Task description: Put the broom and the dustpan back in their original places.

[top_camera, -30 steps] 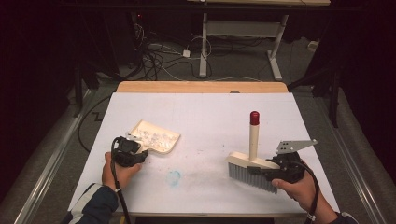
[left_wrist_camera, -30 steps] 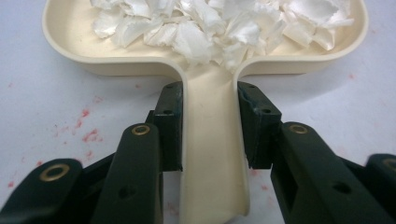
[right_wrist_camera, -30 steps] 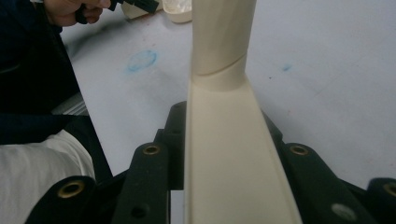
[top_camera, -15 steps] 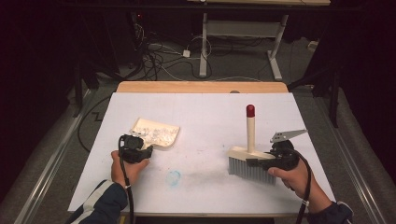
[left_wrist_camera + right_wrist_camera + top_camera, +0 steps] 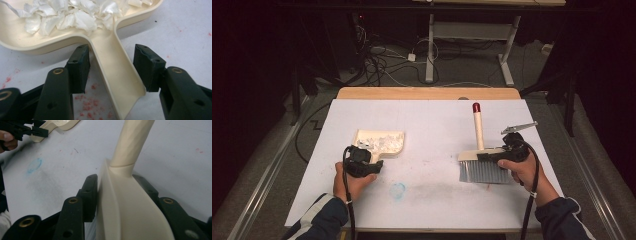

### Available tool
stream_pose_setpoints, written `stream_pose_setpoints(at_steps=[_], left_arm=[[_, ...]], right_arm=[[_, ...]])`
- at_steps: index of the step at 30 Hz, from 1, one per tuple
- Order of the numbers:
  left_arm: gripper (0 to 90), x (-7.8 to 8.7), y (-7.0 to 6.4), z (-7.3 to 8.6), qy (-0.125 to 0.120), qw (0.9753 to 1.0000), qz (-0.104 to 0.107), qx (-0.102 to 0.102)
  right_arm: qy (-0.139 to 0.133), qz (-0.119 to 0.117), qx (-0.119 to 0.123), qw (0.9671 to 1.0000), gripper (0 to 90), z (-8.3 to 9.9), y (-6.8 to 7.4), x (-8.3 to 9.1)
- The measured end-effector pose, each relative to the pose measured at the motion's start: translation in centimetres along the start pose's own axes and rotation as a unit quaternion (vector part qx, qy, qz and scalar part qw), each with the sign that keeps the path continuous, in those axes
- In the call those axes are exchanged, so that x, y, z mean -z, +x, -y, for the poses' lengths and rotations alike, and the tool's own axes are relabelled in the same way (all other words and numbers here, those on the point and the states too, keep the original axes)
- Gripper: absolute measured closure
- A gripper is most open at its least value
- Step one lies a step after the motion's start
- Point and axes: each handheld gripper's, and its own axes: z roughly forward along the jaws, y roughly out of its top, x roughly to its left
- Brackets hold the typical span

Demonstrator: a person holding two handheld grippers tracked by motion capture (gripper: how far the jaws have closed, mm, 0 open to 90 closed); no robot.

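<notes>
A cream dustpan (image 5: pixel 379 142) lies flat on the white table (image 5: pixel 437 120), with torn white paper scraps (image 5: pixel 75 17) in it. My left gripper (image 5: pixel 371 159) is open, its jaws standing either side of the dustpan's handle (image 5: pixel 117 75) with small gaps. My right gripper (image 5: pixel 490 156) is shut on the cream back of a hand brush (image 5: pixel 484 172). The grey bristles rest on the table, and its red-tipped handle (image 5: pixel 476 107) points away from me. The left gripper view (image 5: pixel 112 62) and the right gripper view (image 5: pixel 116 180) show these same jaw positions up close, the brush handle (image 5: pixel 130 142) rising beyond the right jaws.
A blue scribble (image 5: pixel 398 190) and faint red specks mark the table between my hands. A wooden strip (image 5: pixel 427 93) runs along the far edge. Beyond it are cables (image 5: pixel 382 60) and the legs of a desk (image 5: pixel 430 45) on the floor.
The right gripper has carried the brush a little farther from me. The left hand has crept slightly right at the dustpan's handle; the dustpan has stayed put.
</notes>
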Motion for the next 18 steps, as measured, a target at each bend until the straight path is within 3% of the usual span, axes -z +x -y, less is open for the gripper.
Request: stream_pose_setpoints(at_steps=[3,4,6,7,9,12,14,16,18], left_arm=[[43.2,0.5,-0.2,0.2,-0.007,0.9997,0.002,-0.023],[42.8,0.7,-0.4,0.3,-0.010,0.9994,0.003,-0.032],[38.1,1.3,-0.8,0.4,-0.022,0.9987,-0.005,-0.046],[36.5,1.6,-0.9,0.5,-0.030,0.9980,-0.002,-0.055],[34.6,2.2,-1.3,0.9,-0.043,0.9961,0.000,-0.077],[32.0,3.0,-1.7,1.6,-0.052,0.9926,-0.007,-0.110],[30.4,3.5,-1.8,2.3,-0.054,0.9900,-0.012,-0.130],[29.7,3.9,-1.9,2.9,-0.051,0.9882,-0.019,-0.143],[29.5,4.3,-1.7,3.6,-0.050,0.9881,-0.021,-0.144]], right_arm=[[-0.013,-0.001,-0.008,0.9999,51.9,-0.2,-0.8,0.1],[-0.014,0.007,-0.010,0.9998,50.8,-0.3,-1.0,0.3],[-0.032,0.036,0.000,0.9988,58.0,-0.6,-1.4,0.9],[-0.038,0.046,0.011,0.9981,57.2,-0.7,-1.5,1.2],[-0.046,0.061,0.009,0.9970,56.3,-0.9,-2.0,1.4],[-0.032,0.106,0.002,0.9939,58.5,-1.0,-2.6,0.6],[-0.020,0.127,-0.022,0.9914,58.2,-1.0,-3.1,-0.1],[-0.005,0.149,-0.039,0.9880,56.4,-1.0,-3.6,-1.0],[0.014,0.172,-0.044,0.9841,54.0,-1.0,-3.8,-2.0]])
